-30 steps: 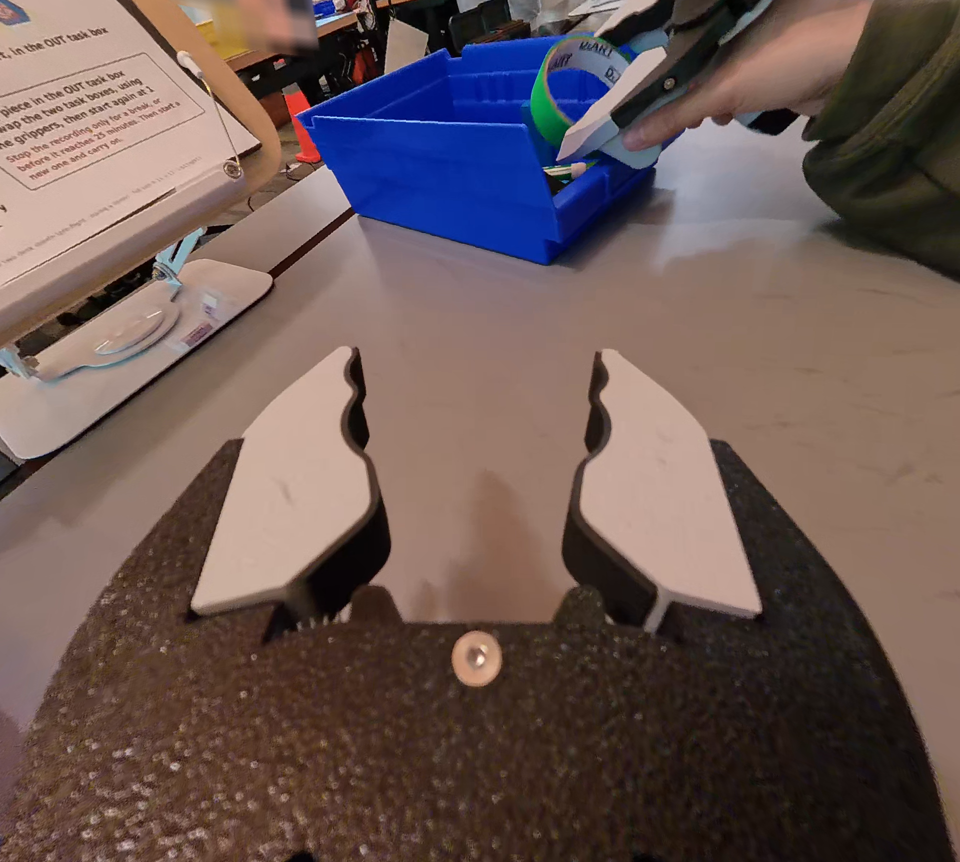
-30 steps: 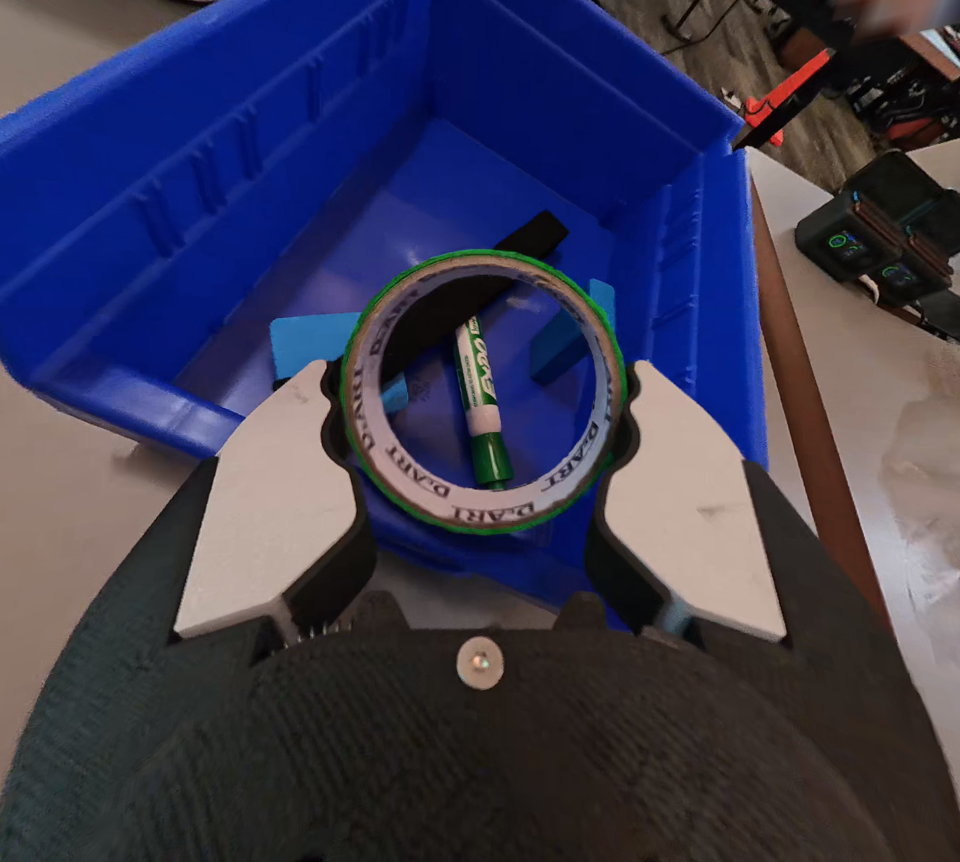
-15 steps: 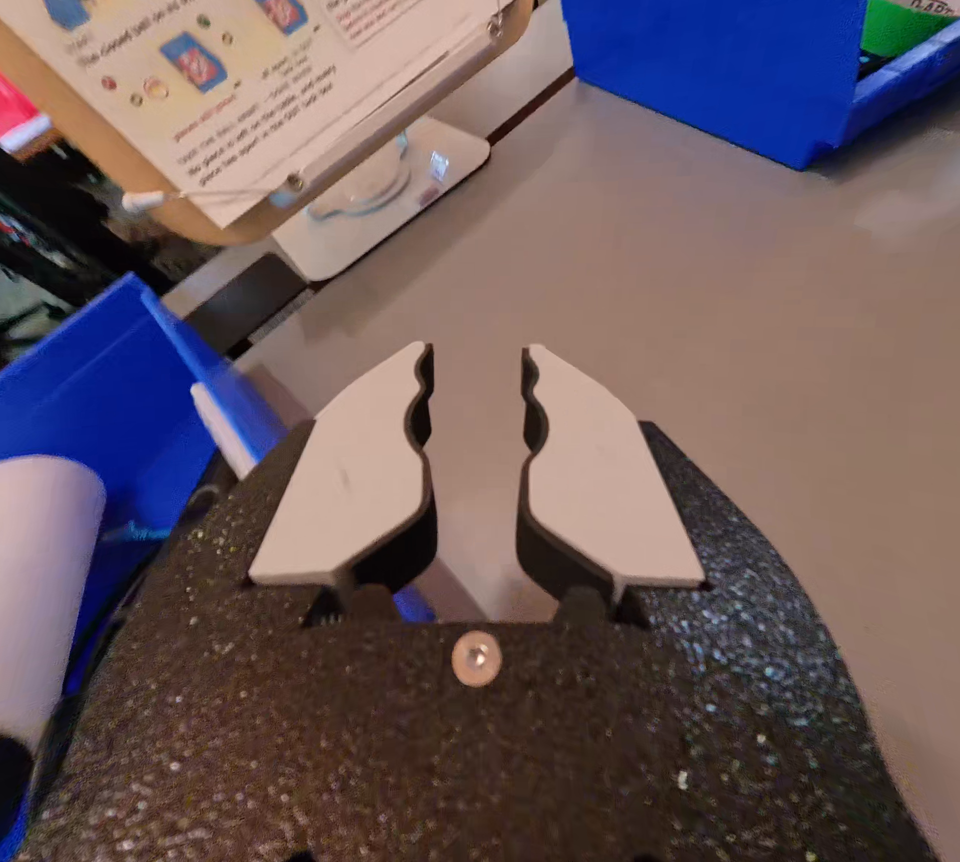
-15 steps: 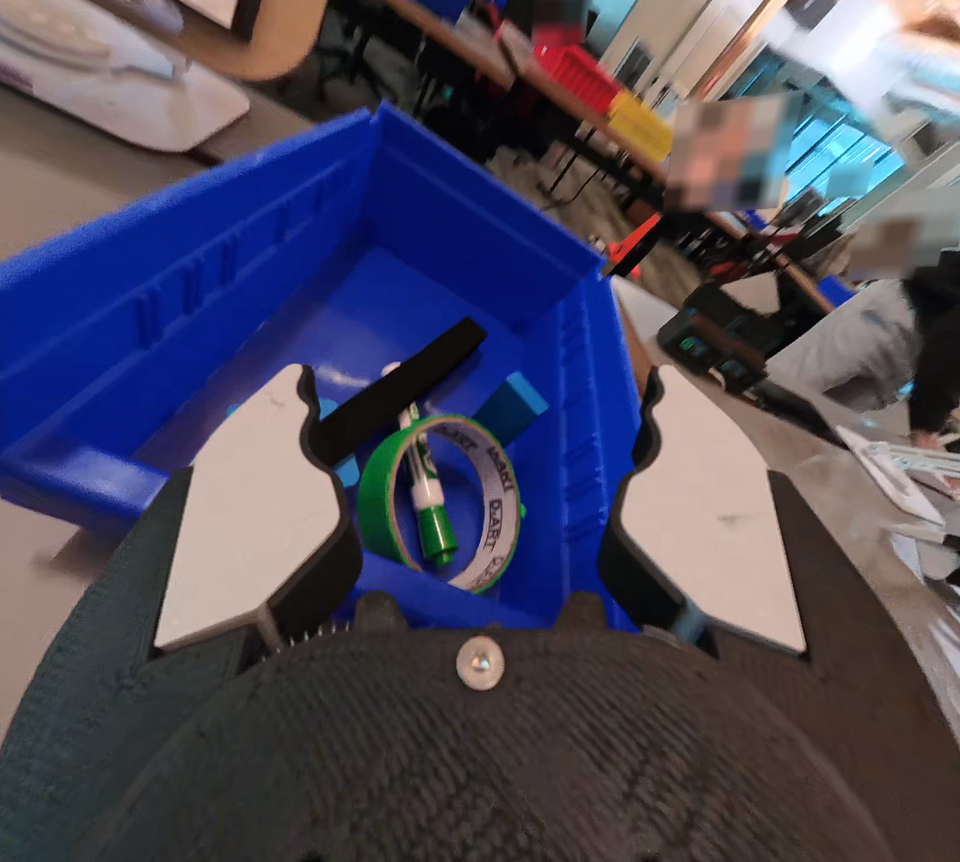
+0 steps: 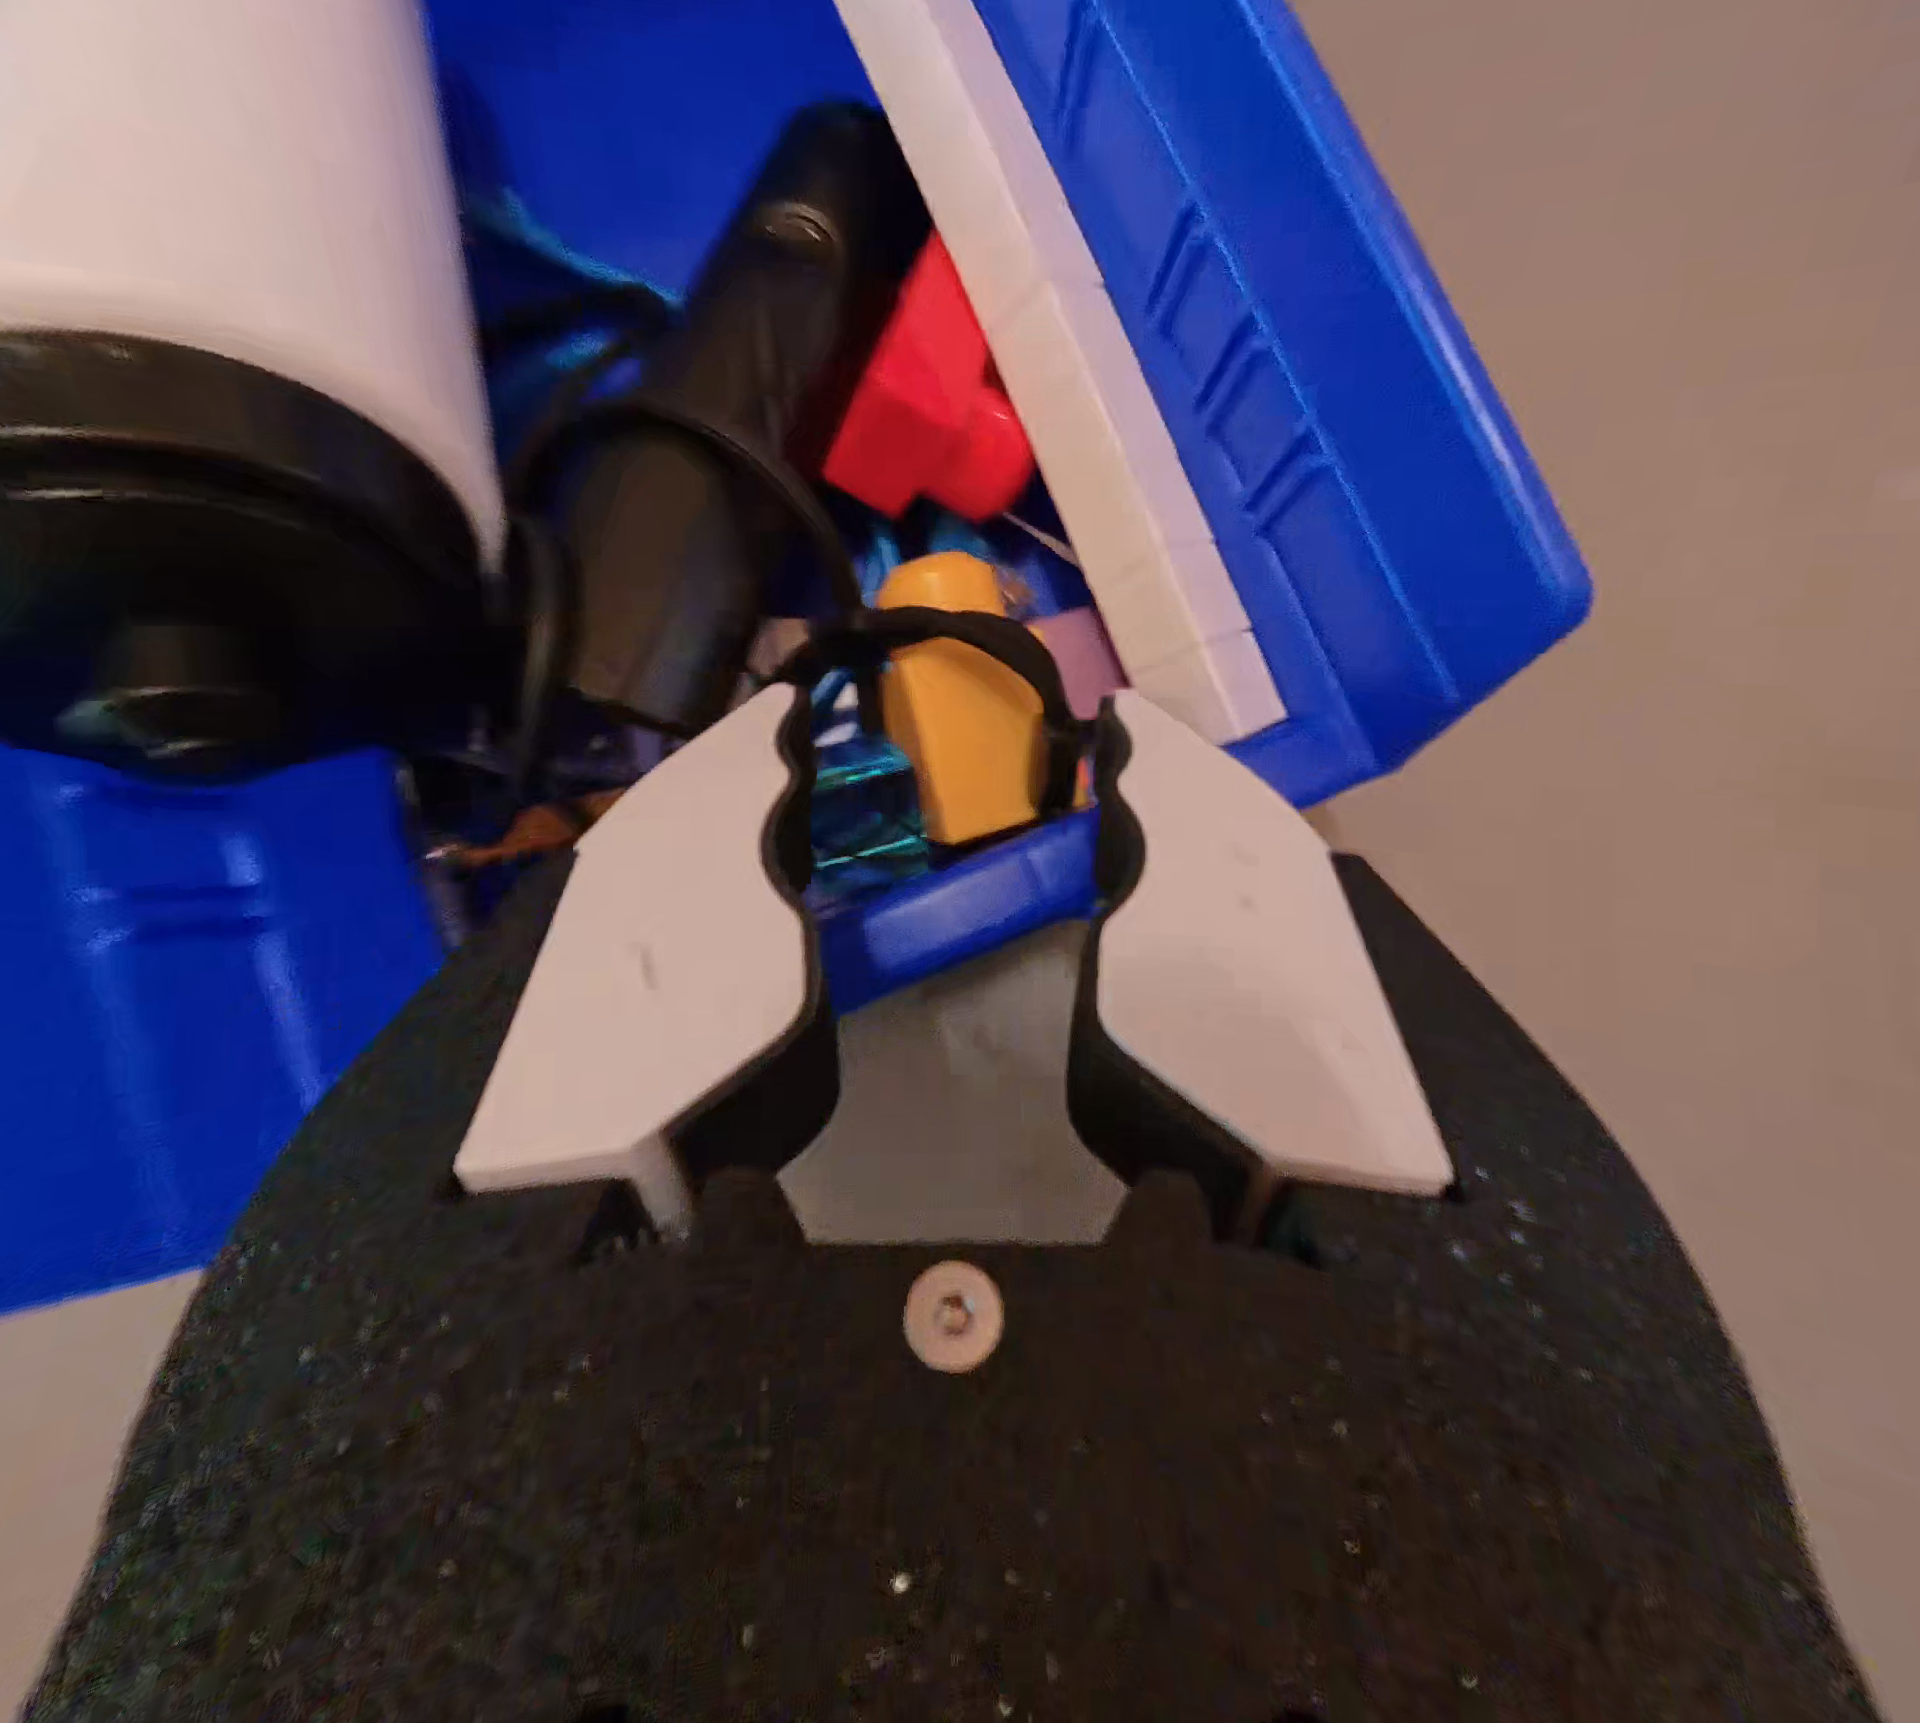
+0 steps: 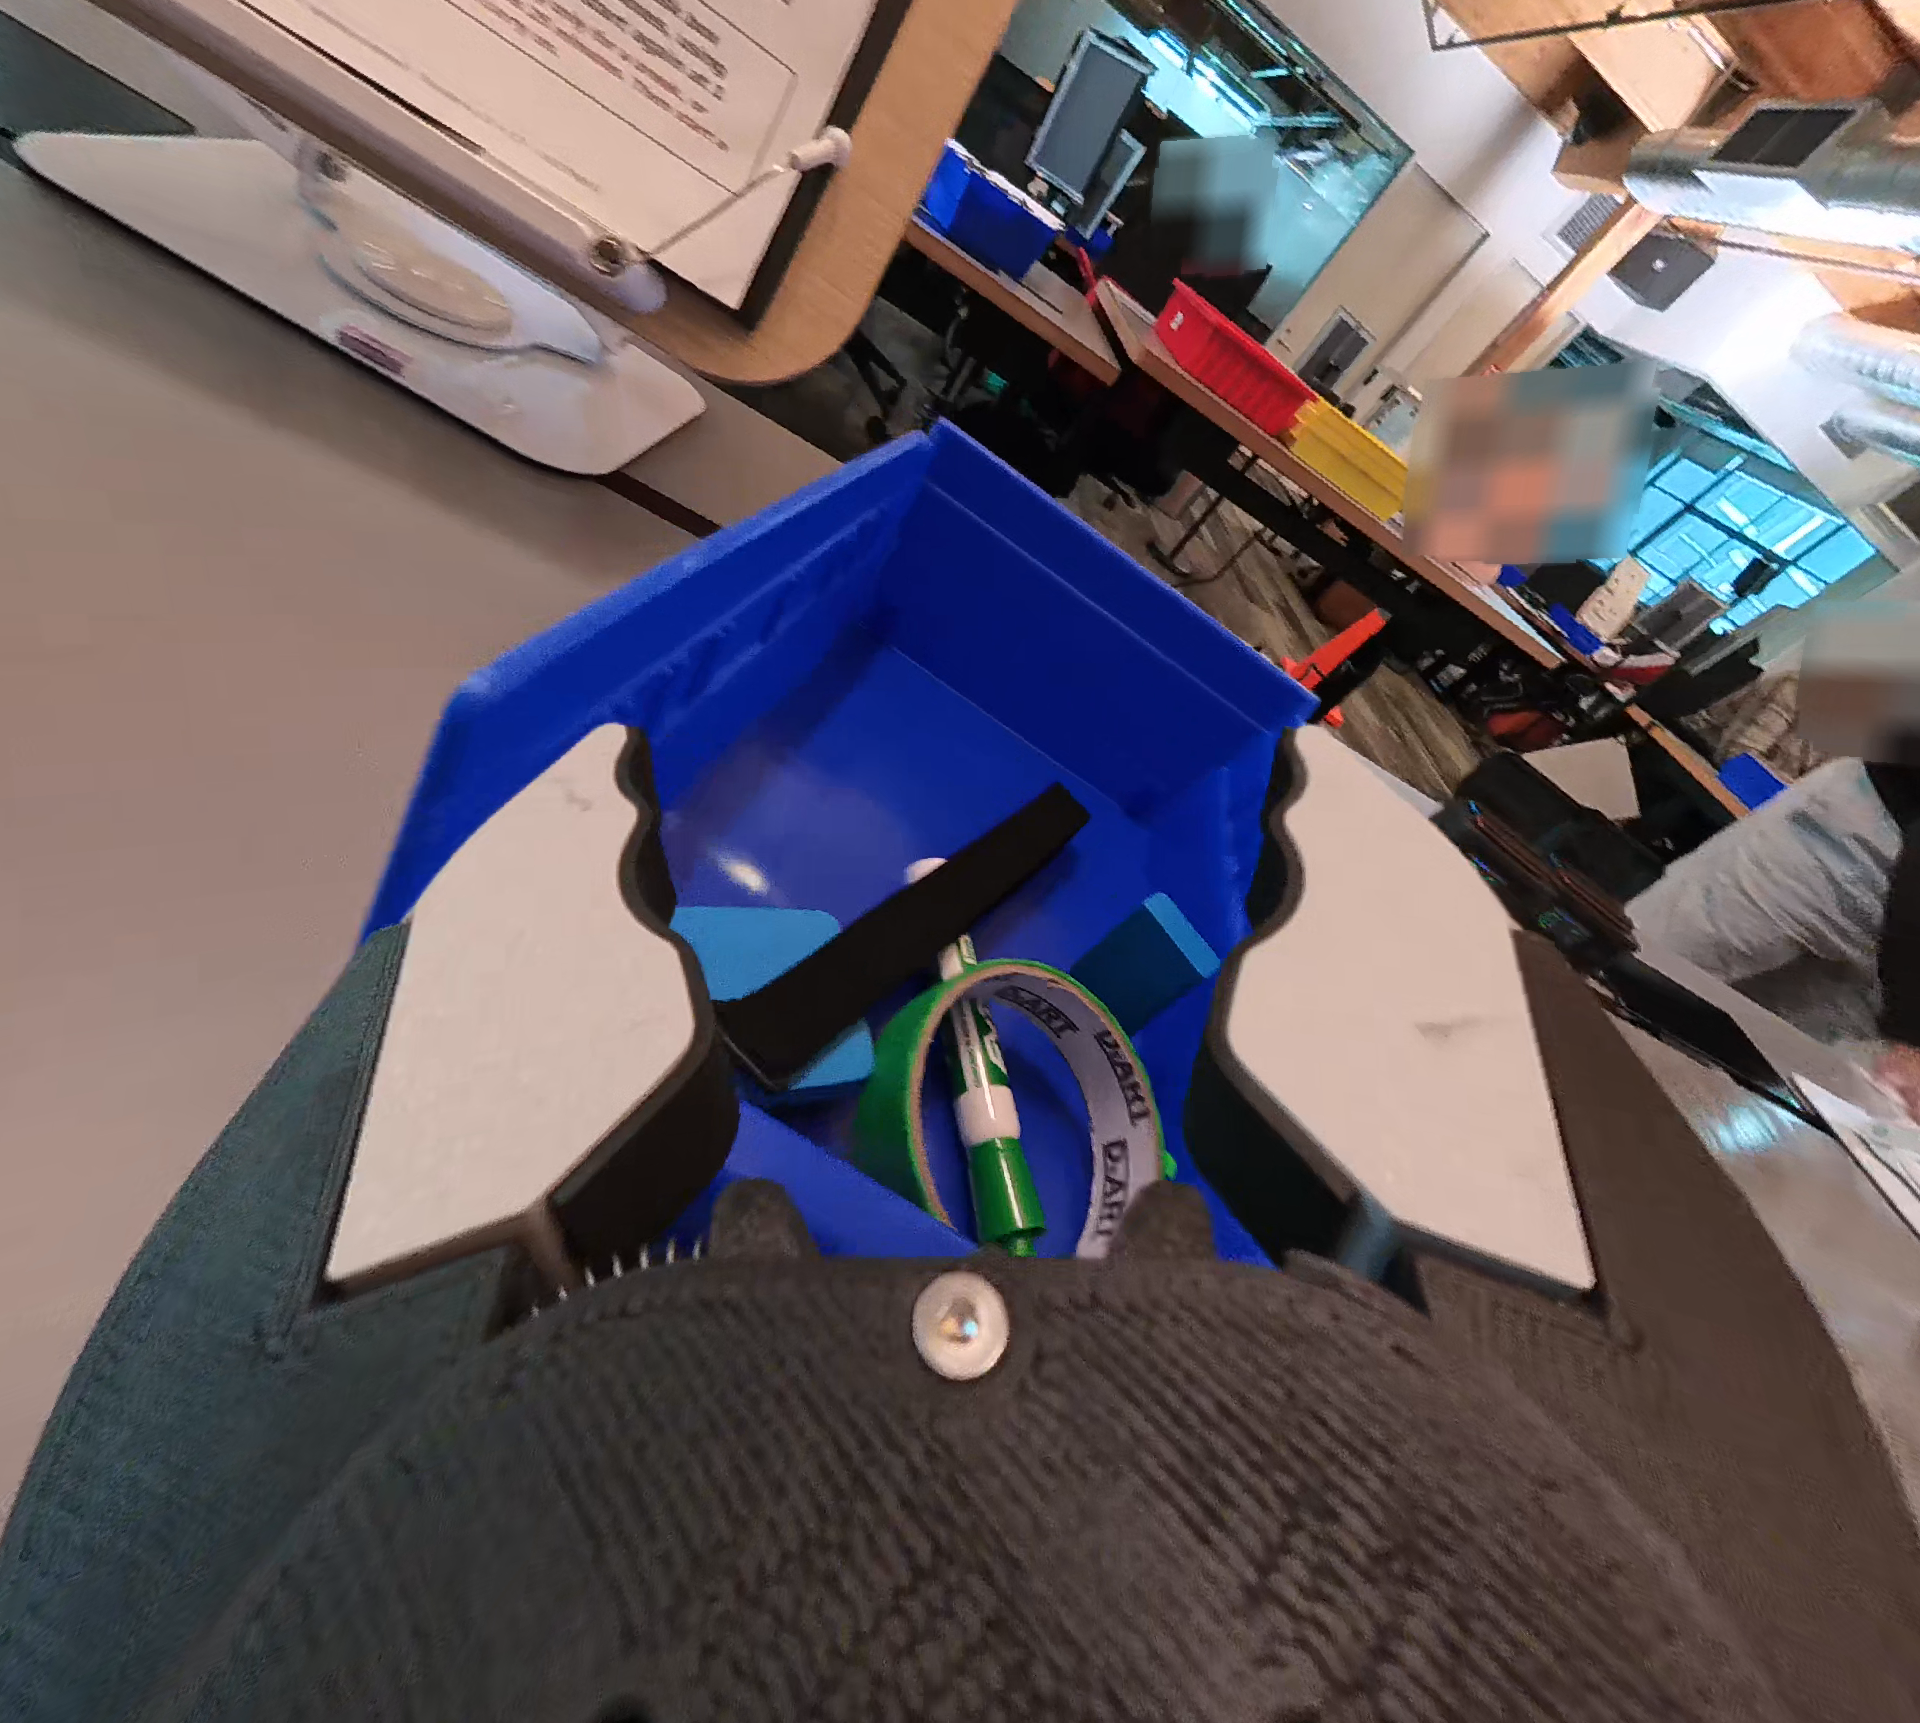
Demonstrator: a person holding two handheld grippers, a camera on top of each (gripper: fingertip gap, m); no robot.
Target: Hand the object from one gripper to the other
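Green tape [image 6: 1003, 1091] now released in bin [image 6: 623, 686] — right gripper [image 6: 956, 842] empty.

Tape roll [image 6: 1003, 1086] in bin [image 6: 727, 634] on desk [image 6: 208, 634], marker [image 6: 982, 1091] lying through roll. Strip [image 6: 914, 920] at 11 o'clock of roll, block [image 6: 1143, 956] at 1 o'clock. Document stand [image 6: 468, 291] behind bin, at 10 o'clock.
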